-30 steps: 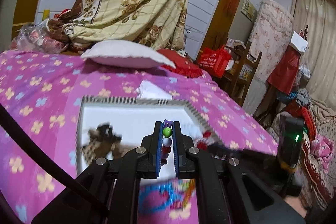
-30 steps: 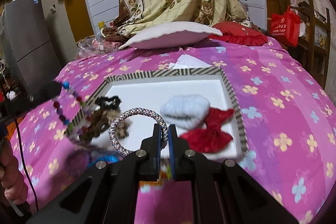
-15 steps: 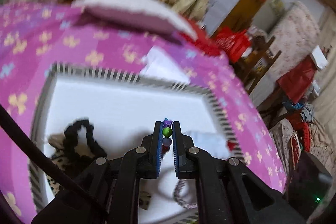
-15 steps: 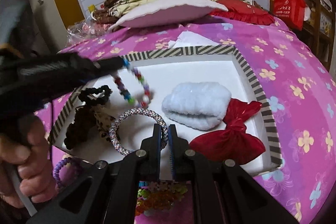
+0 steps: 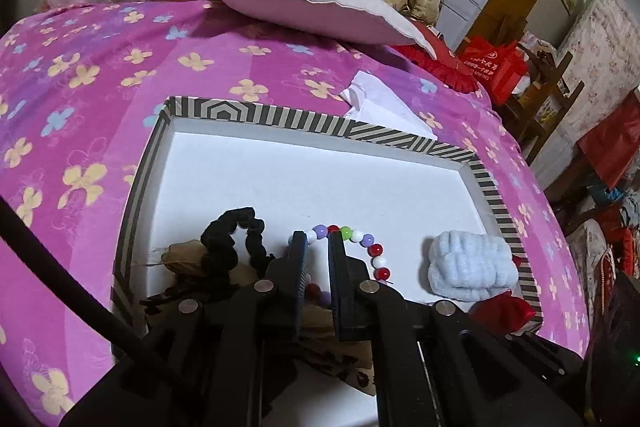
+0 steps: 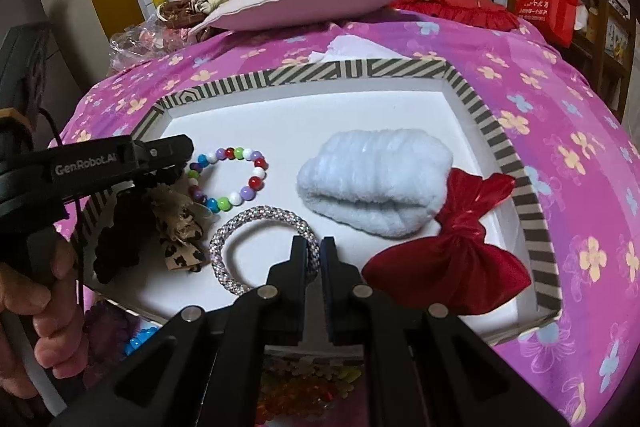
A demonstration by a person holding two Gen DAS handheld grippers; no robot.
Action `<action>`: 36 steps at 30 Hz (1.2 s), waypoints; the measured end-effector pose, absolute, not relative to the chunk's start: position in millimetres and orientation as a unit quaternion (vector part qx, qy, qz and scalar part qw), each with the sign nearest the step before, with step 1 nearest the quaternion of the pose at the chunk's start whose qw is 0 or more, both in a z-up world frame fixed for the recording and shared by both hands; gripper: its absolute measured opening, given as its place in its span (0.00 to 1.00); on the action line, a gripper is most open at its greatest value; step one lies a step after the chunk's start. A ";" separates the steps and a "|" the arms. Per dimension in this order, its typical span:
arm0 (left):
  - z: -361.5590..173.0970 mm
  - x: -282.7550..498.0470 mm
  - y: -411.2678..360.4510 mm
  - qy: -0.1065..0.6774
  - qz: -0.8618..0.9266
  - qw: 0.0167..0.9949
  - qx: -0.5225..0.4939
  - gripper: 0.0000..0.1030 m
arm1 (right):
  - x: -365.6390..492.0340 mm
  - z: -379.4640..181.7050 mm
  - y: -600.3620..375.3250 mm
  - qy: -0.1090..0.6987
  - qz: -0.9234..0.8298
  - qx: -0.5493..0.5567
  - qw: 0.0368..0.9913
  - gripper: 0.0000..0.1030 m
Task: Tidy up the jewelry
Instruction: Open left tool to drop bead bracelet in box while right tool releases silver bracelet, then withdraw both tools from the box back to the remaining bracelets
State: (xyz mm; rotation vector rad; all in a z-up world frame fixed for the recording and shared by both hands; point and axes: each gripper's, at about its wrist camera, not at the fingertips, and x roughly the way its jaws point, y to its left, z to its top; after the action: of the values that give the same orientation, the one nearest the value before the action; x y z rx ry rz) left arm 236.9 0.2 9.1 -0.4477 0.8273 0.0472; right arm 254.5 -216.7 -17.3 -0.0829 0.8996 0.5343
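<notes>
Since the earlier frame the multicoloured bead bracelet had come down onto the tray floor beside the black scrunchie, left gripper fingers shut on it, right gripper shut, seemingly empty; lifting away unreleased would likely drag it out.

Left tongs shut, angled downward, right tongs shut, angled downward
</notes>
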 end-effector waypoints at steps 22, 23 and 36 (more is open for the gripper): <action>52.8 144.2 5.5 0.325 0.011 0.921 -0.214 0.11 | 215.3 31.8 -285.7 0.357 0.248 0.008 0.901 0.35; 52.8 130.7 7.8 0.321 0.014 0.922 -0.218 0.13 | 211.1 31.8 -292.9 0.359 0.243 0.010 0.901 0.36; 13.8 74.4 -41.4 0.424 0.007 0.897 -0.124 0.15 | 171.0 -13.6 -310.6 0.428 0.297 -0.016 0.853 0.36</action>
State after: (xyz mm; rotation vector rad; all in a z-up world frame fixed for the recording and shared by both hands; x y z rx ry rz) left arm 74.4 -41.4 13.8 -0.2562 0.8782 0.0137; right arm 171.0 -310.6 -13.6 -0.0344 0.9004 0.6247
